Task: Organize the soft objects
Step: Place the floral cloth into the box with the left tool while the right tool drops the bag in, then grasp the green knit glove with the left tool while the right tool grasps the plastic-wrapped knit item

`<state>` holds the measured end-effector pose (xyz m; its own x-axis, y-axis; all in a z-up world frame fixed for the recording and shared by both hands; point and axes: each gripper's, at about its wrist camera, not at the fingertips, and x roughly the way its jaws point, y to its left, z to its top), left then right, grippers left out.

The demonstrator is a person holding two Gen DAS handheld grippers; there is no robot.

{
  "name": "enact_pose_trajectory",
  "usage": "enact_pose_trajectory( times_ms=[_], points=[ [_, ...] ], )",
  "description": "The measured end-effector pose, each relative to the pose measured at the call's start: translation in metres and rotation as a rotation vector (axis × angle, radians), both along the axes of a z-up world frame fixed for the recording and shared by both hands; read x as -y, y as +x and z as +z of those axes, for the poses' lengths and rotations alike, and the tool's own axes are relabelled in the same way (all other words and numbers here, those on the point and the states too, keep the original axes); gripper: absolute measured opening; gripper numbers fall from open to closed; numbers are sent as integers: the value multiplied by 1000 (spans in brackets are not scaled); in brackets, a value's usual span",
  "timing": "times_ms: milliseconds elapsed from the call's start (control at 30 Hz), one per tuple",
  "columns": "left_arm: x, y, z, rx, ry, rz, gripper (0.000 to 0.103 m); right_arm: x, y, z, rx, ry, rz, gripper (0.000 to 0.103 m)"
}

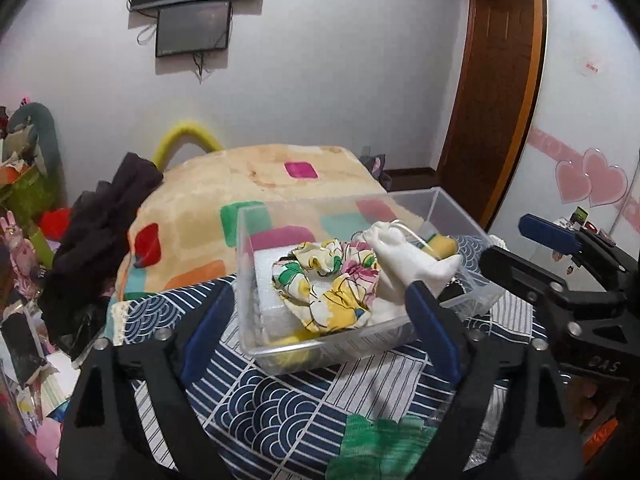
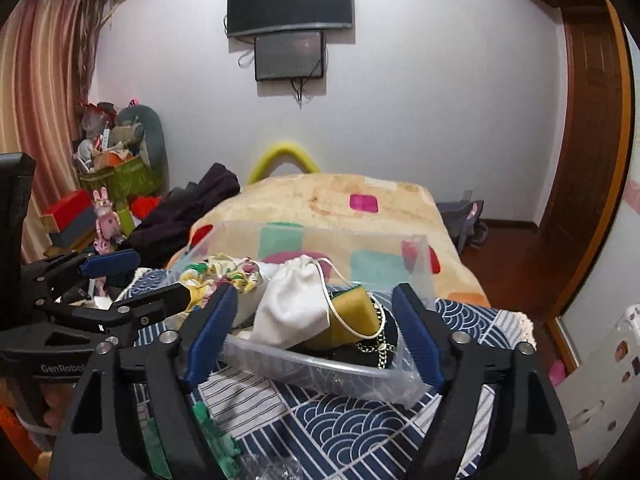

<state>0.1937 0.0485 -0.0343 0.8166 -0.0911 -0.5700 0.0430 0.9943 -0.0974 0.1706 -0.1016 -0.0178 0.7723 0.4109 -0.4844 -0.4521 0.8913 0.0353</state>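
One clear plastic bin [image 1: 452,208] sits centre-frame on a navy wave-print cloth [image 1: 256,400], which covers the near end of a pastel blanket [image 1: 240,176] with coloured squares. Contents, counted: 1 floral scrunchie [image 1: 328,284], 1 white drawstring pouch [image 1: 404,256], 1 yellow sponge w/ green face [image 2: 354,312], 1 white foam block [image 1: 266,276] at the bin's left end, 1 black item w/ gold chain [image 2: 376,350] at the lower right of the bin — its kind can't be told.

Two grippers. Left gripper [image 1: 320,316]: blue pads spread wide in the lower half of the left-wrist view, nothing pinched; the bin's near wall lies between them, untouched. Right gripper [image 2: 314,328]: pads likewise apart, straddling the bin's near corner in the lower centre of the right-wrist view, nothing gripped.

Upper frame: 2 dark wall screens [image 2: 290,0], one above the other. Far left — a heap of dark clothing [image 1: 100,232].
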Motion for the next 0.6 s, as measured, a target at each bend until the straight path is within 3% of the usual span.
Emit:
enact_pose_trajectory(
  times_ms=[67, 233, 600],
  points=[
    [-1, -10, 4, 16, -1, 4, 97, 3, -9, 3, 19, 7, 7, 82],
    [-2, -30, 1, -6, -30, -13, 99, 8, -20, -2, -1, 34, 27, 83],
    [9, -72, -54, -128, 16, -22, 99, 7, -45, -55, -144, -15, 34, 83]
  ],
)
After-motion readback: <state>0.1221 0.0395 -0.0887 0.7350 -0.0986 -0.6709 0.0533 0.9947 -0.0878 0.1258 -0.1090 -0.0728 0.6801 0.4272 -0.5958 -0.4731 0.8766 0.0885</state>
